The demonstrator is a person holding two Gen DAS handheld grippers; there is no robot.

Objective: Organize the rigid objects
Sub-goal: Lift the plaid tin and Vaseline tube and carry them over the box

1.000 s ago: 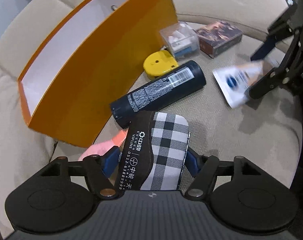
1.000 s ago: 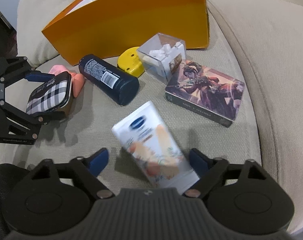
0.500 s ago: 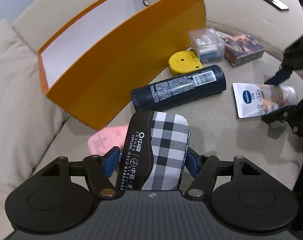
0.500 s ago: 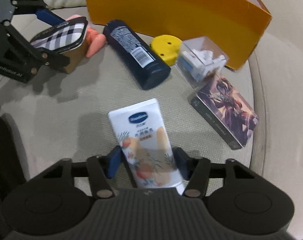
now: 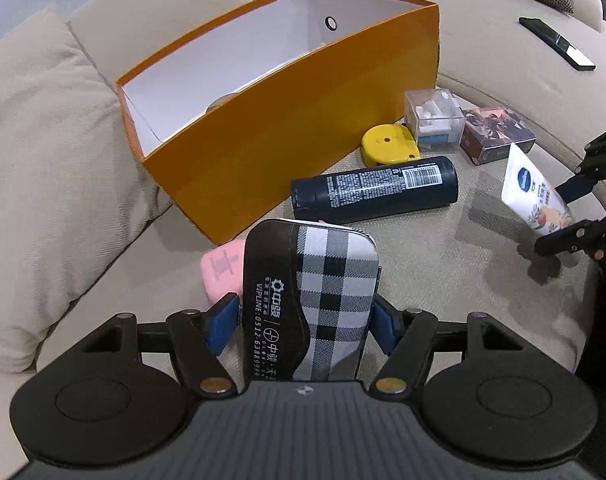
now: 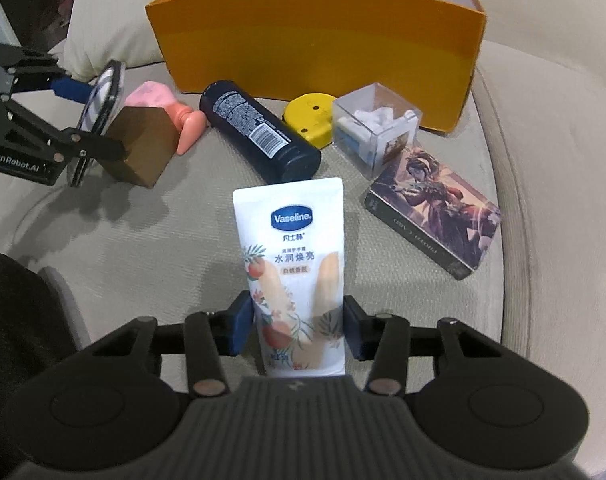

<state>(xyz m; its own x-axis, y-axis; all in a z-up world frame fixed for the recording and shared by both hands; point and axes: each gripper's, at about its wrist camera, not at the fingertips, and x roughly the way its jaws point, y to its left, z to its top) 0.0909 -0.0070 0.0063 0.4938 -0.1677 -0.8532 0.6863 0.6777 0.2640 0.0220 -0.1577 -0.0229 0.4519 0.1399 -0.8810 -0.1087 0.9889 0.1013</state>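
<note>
My left gripper (image 5: 307, 312) is shut on a black-and-white plaid glasses case (image 5: 331, 280), held above the sofa seat in front of the orange box (image 5: 287, 132). In the right wrist view that left gripper (image 6: 87, 120) shows at the left with the case (image 6: 105, 92) edge-on. The jaws of my right gripper (image 6: 299, 320) are closing on a white Vaseline lotion tube (image 6: 291, 232), and both pads press its sides. The left wrist view has the tube (image 5: 529, 192) tilted up off the cushion at the right. The box is open on top with white walls inside.
On the beige seat cushion (image 6: 183, 240) lie a dark blue spray can (image 6: 259, 132), a yellow round case (image 6: 311, 118), a clear plastic cube (image 6: 373, 128), an illustrated card box (image 6: 435, 216) and a pink object (image 5: 221, 272). A black remote (image 5: 555, 42) rests on the sofa arm.
The right gripper's jaws closed from wide apart onto the lotion tube and raised it off the cushion. The left gripper rose and rolled with the plaid case, bringing the box's inside into view.
</note>
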